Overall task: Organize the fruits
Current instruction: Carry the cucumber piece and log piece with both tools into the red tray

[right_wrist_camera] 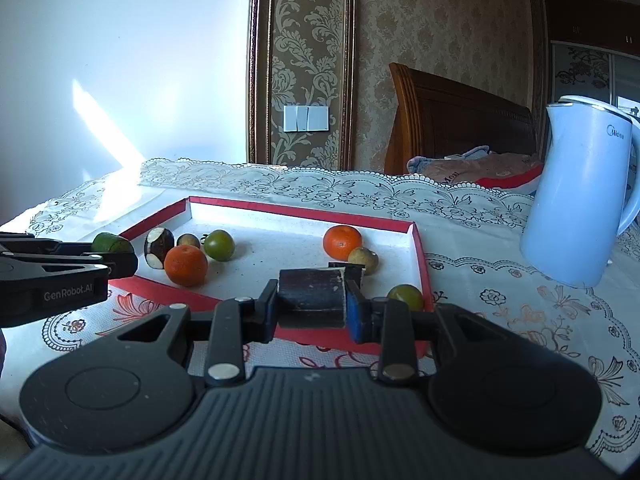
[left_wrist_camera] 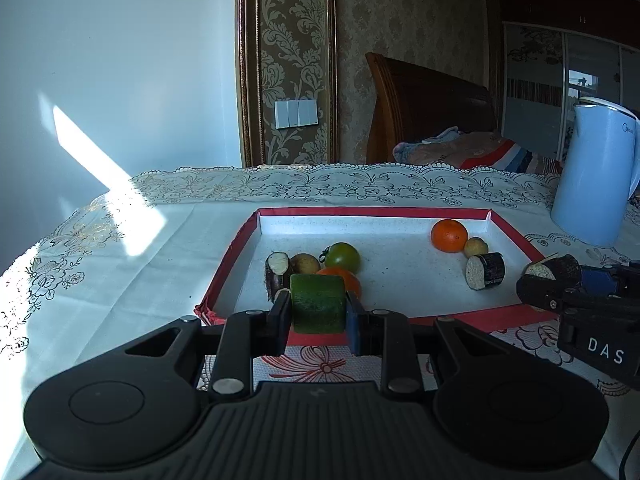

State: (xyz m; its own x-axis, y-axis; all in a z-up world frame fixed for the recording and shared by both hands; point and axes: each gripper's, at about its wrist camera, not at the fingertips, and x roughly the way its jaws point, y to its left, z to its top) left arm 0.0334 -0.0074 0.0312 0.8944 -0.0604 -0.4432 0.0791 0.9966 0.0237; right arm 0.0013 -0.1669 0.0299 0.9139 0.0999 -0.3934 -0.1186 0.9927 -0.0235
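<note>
Left tool [left_wrist_camera: 318, 306]: clamped on the green cut piece [left_wrist_camera: 318, 303], one finger against each side; the piece sits between the fingertips, over the near left rim of the tray [left_wrist_camera: 496, 312].
Right tool [right_wrist_camera: 312, 304]: clamped on the dark cut piece [right_wrist_camera: 311, 298], pale cut face toward the right finger; held over the near rim of the tray, on its right half.
Tray: red-edged, white floor, resting on the worktop [right_wrist_camera: 520, 304] with its lace cloth.
Left group in tray: orange fruit [right_wrist_camera: 186, 266], green round fruit [right_wrist_camera: 219, 245], small brown fruit [right_wrist_camera: 188, 241] and a dark-skinned chunk [right_wrist_camera: 159, 248], close together near the left wall, just beyond the left tool.
Right group in tray: second orange fruit [right_wrist_camera: 342, 243] touching a small tan fruit [right_wrist_camera: 363, 261]; in the left wrist view a dark cylinder piece [left_wrist_camera: 485, 271] lies just in front of them.
Near right corner: a yellow-green fruit [right_wrist_camera: 405, 297] just beside the right tool's right finger.
Kettle [right_wrist_camera: 580, 192]: pale blue, upright on the worktop, right of the tray, apart from it.
</note>
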